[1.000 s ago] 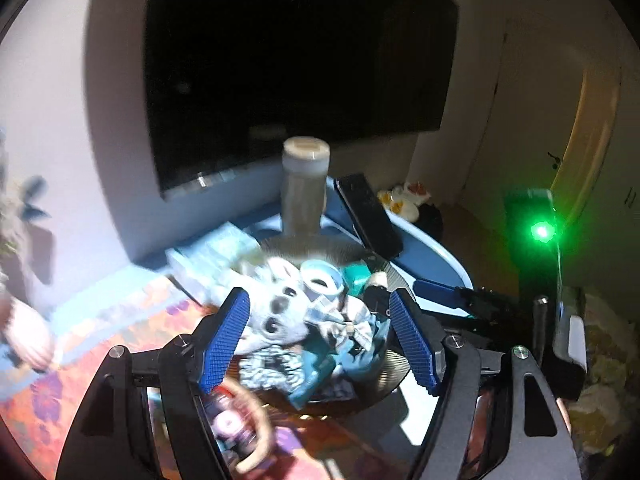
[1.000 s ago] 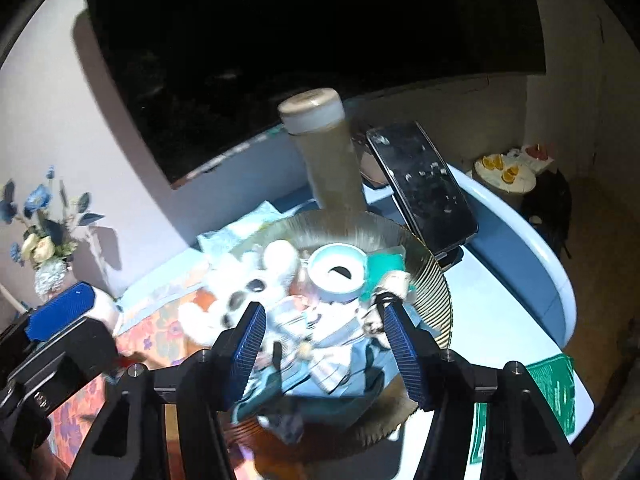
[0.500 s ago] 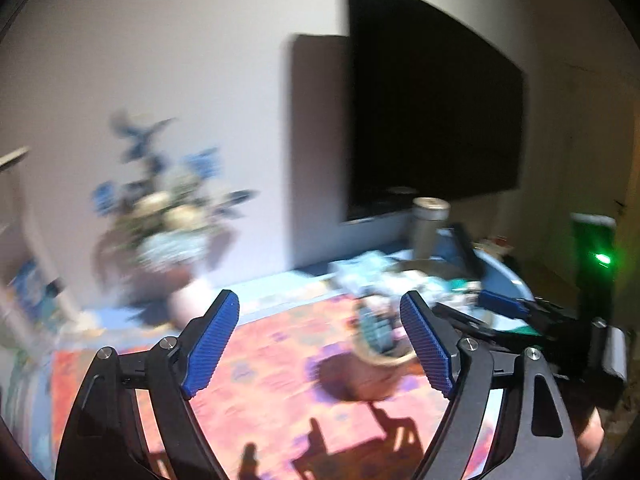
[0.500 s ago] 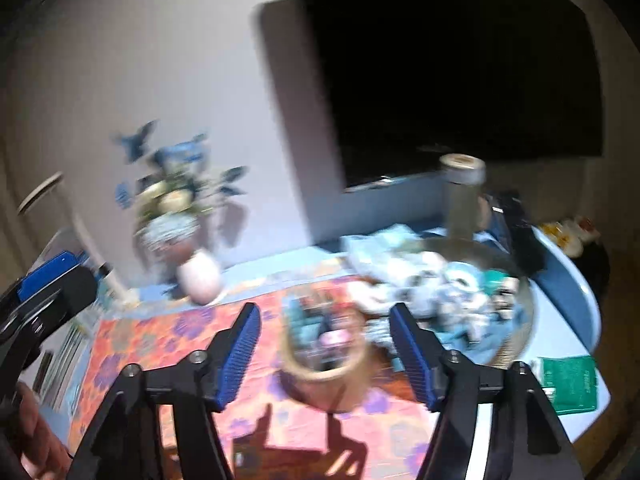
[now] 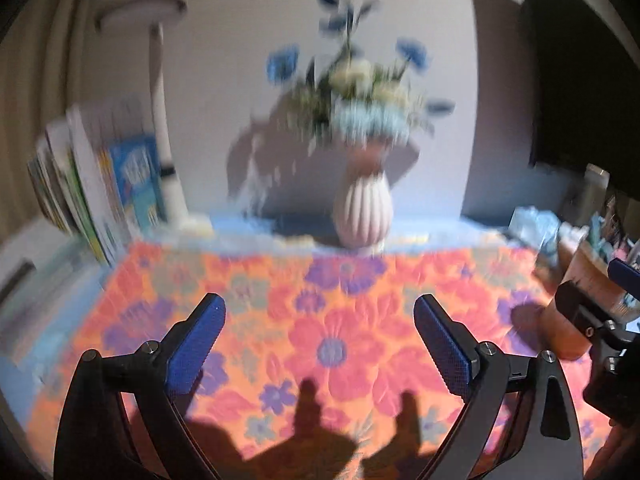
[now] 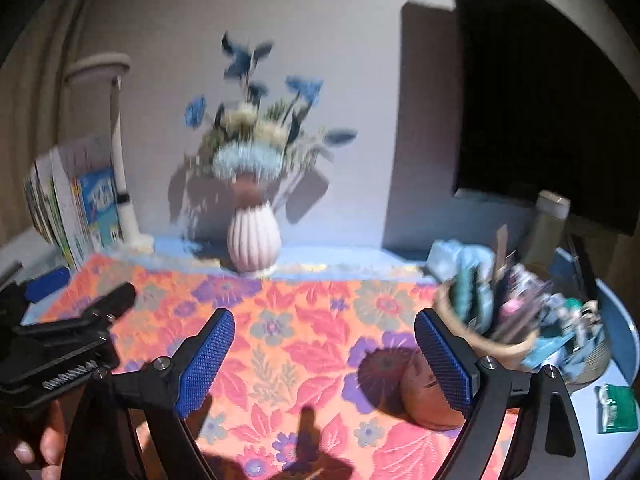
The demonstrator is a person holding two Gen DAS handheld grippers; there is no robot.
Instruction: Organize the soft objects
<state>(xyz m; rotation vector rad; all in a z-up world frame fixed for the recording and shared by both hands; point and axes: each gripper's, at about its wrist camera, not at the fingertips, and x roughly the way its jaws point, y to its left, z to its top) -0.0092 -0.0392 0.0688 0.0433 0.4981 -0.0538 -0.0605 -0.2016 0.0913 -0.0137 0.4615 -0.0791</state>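
Your two fisheye views are motion-blurred, worst on the vase of flowers point(image 5: 362, 140) and books point(image 5: 96, 184). Light from behind you throws hard shadows forward across the floral cloth point(image 6: 304, 344). Edges bend and darken.

Both grippers swung from plush pile to floral mat point(image 5: 332, 344), fingers point(image 5: 196, 344) widened, empty

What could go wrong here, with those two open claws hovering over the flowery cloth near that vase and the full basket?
Two risks stand out.

The ribbed vase with its tall flowers stands straight ahead of both the left gripper and the right gripper. A fast sweep forward might tip it.

The brown basket sits right behind the right gripper's outer finger, crammed with things poking out. A sideways move could knock it or spill them.

Both views are blurred, so finer detail is hard to tell.
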